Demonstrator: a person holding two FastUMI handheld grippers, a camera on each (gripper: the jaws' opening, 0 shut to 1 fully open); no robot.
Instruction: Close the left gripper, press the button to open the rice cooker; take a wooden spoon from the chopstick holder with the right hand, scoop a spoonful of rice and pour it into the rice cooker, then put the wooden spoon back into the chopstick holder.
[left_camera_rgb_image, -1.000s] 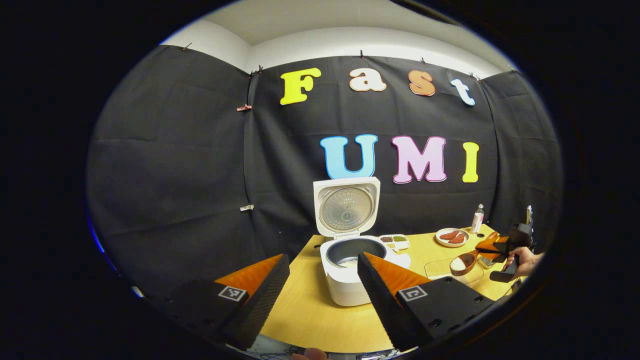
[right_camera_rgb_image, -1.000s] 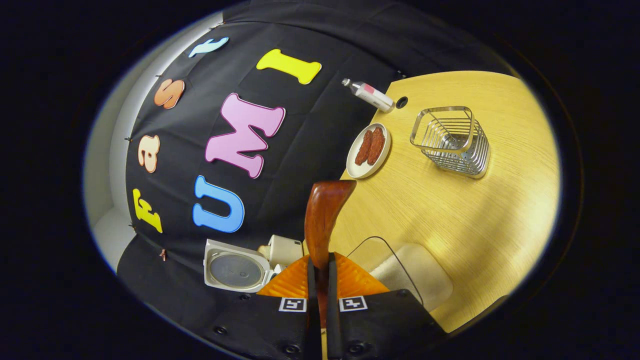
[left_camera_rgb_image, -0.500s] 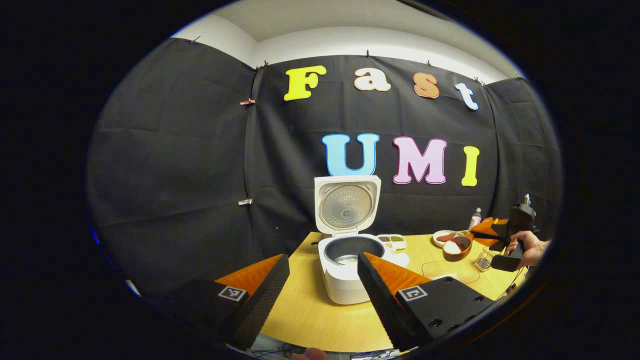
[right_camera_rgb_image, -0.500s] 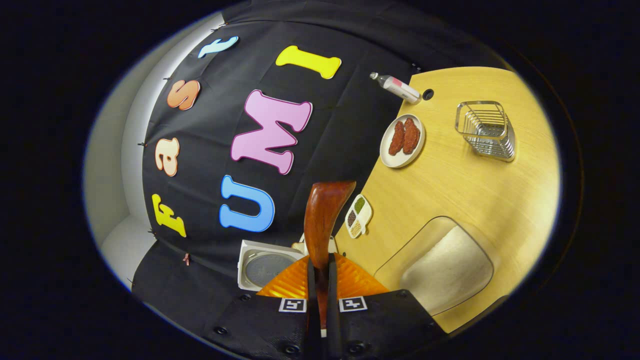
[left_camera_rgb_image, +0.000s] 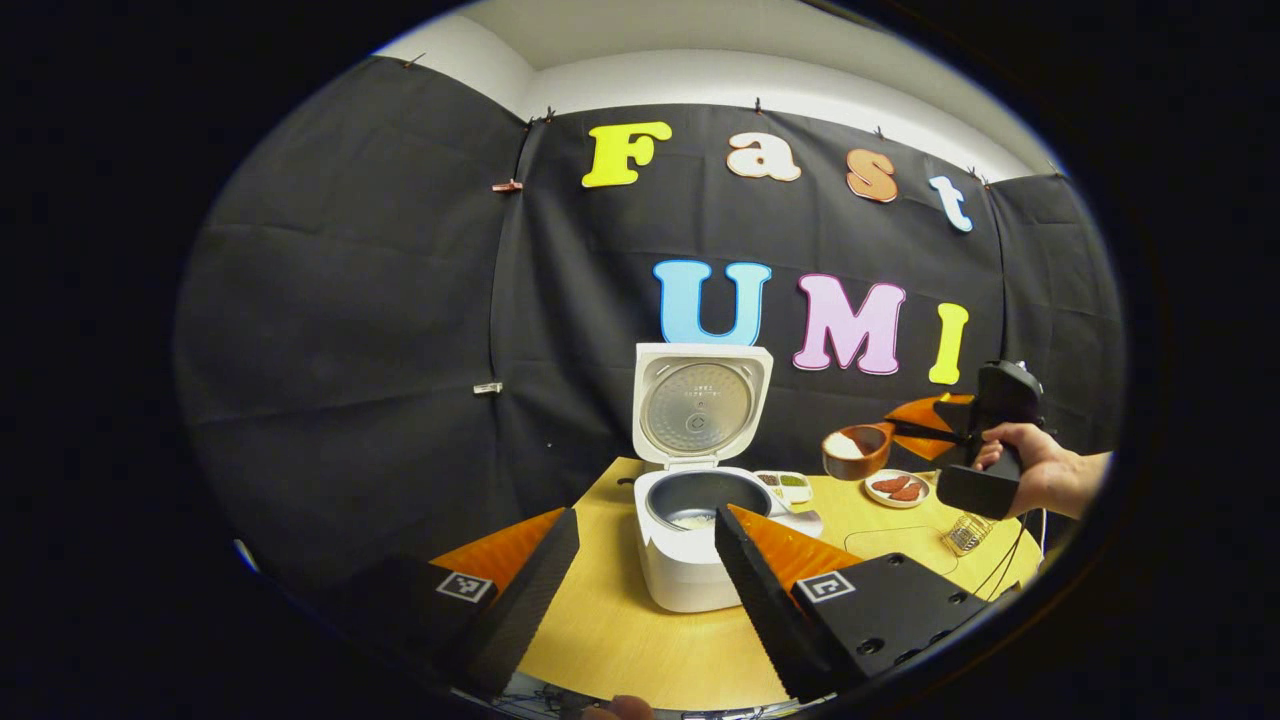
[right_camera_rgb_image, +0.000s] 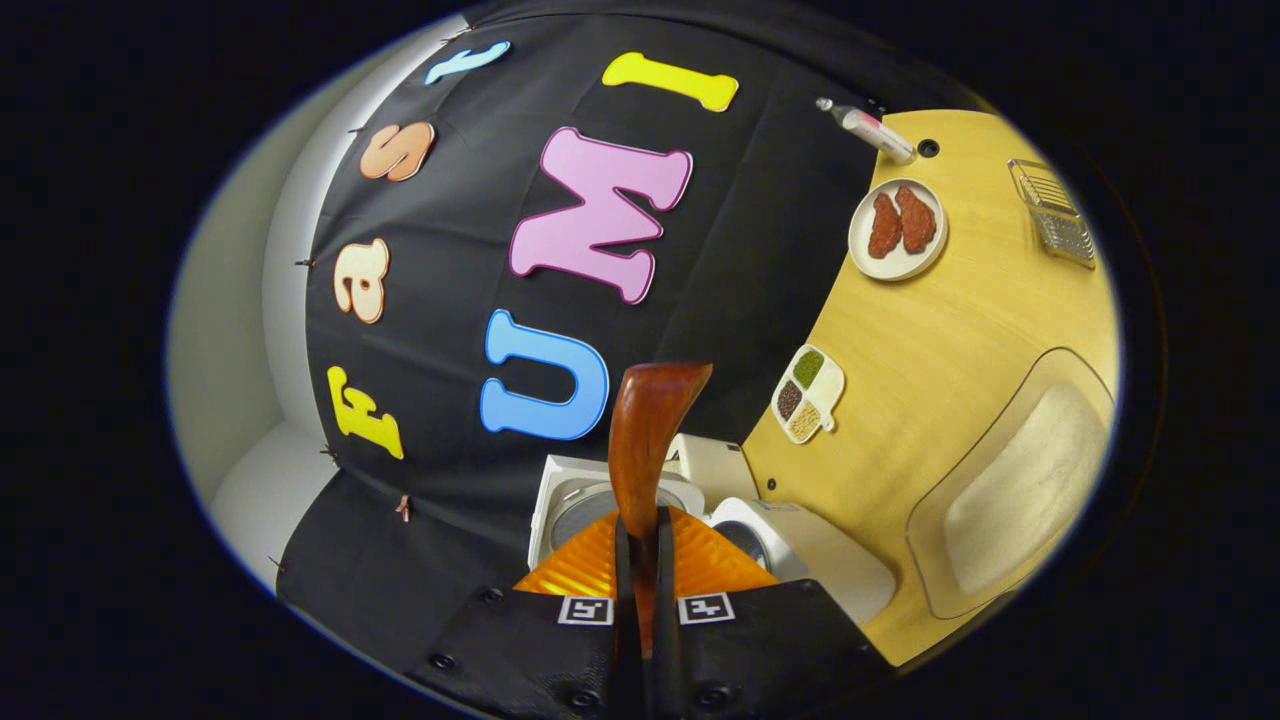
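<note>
The white rice cooker (left_camera_rgb_image: 690, 560) stands open with its lid (left_camera_rgb_image: 703, 405) upright, and some rice lies in the dark inner pot. My left gripper (left_camera_rgb_image: 640, 555) hangs open in front of it, holding nothing. Right of the cooker and above the table, my right gripper (left_camera_rgb_image: 905, 430) is shut on the wooden spoon (left_camera_rgb_image: 853, 452), whose bowl carries white rice. In the right gripper view the spoon (right_camera_rgb_image: 645, 440) rises from between the shut fingers of that gripper (right_camera_rgb_image: 640, 540), with the cooker (right_camera_rgb_image: 720, 500) just below it. The wire chopstick holder (right_camera_rgb_image: 1055, 210) stands at the far right.
On the wooden table (right_camera_rgb_image: 950, 330) lie a clear tray of rice (right_camera_rgb_image: 1020, 480), a small divided dish of grains (right_camera_rgb_image: 808, 393), a plate of red food (right_camera_rgb_image: 897, 228) and a bottle (right_camera_rgb_image: 868, 130). A hand (left_camera_rgb_image: 1040, 475) holds the right gripper.
The right gripper has lifted the rice-filled spoon from the tray and carried it up and toward the cooker. The left gripper has stayed open, drifting only slightly.
</note>
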